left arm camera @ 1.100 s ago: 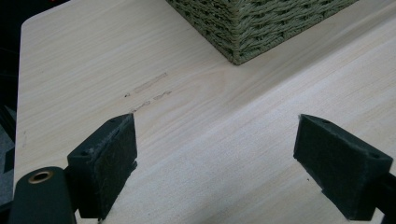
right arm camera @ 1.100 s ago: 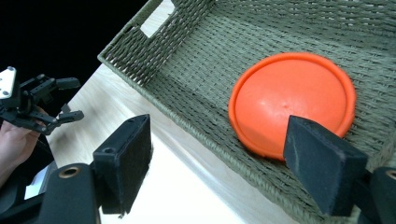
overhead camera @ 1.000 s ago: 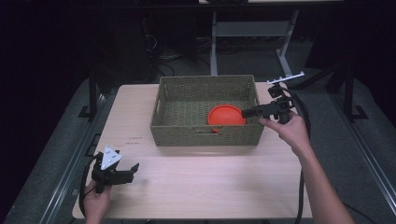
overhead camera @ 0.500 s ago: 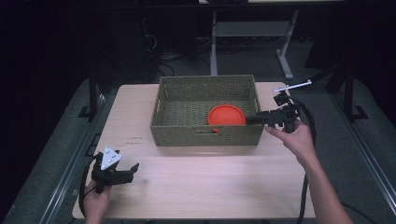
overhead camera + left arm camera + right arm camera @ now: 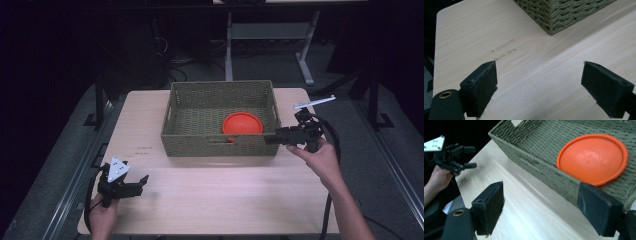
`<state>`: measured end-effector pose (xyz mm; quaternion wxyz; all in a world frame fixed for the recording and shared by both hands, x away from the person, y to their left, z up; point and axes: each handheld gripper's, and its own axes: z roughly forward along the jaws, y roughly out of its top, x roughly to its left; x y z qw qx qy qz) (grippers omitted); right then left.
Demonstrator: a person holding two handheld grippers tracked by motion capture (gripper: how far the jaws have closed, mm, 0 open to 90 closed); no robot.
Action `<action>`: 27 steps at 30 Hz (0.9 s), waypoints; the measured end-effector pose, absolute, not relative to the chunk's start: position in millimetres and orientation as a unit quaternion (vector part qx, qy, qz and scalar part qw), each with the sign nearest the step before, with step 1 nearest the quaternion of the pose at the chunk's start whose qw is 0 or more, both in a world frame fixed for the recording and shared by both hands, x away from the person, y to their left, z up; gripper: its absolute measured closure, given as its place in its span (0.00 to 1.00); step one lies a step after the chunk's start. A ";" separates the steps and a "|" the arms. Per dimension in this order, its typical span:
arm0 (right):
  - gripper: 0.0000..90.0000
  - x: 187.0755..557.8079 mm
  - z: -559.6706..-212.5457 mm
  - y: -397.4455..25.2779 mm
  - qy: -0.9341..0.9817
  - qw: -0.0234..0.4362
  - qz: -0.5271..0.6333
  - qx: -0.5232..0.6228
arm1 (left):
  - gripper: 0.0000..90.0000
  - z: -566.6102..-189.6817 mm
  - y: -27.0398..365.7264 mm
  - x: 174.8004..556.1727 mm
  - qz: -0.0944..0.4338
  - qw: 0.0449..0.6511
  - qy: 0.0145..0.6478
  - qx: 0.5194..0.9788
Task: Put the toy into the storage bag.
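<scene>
Orange disc (image 5: 242, 123) lies in the basket (image 5: 218, 146), high view; right gripper (image 5: 272, 138) just beside the basket's right corner, left gripper (image 5: 141, 181) well apart. Left gripper view: jaws wide over bare table (image 5: 529, 75). Right gripper view: jaws wide, empty, disc beyond.

Basket (image 5: 200, 115): olive green, woven weave pattern; disc (image 5: 242, 123) inside: plain bright orange, glossy; tabletop (image 5: 225, 195): pale wood grain, few dark scuff marks; both claws black, left claw (image 5: 134, 184) with light grey plate; right claw (image 5: 272, 138) black.
</scene>
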<state>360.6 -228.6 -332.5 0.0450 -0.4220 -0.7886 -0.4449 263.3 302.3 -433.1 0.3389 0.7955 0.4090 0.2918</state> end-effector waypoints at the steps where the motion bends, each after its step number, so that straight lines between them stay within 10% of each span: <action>1: 0.23 359.0 -333.8 -229.0 -0.788 0.044 -0.446 -0.421 | 0.14 -433.2 302.2 263.3 0.292 0.339 0.409 0.796; 27: 0.16 324.3 -357.6 -234.1 -0.800 0.029 -0.439 -0.407 | 0.14 -433.5 301.1 262.7 0.292 0.340 0.410 0.794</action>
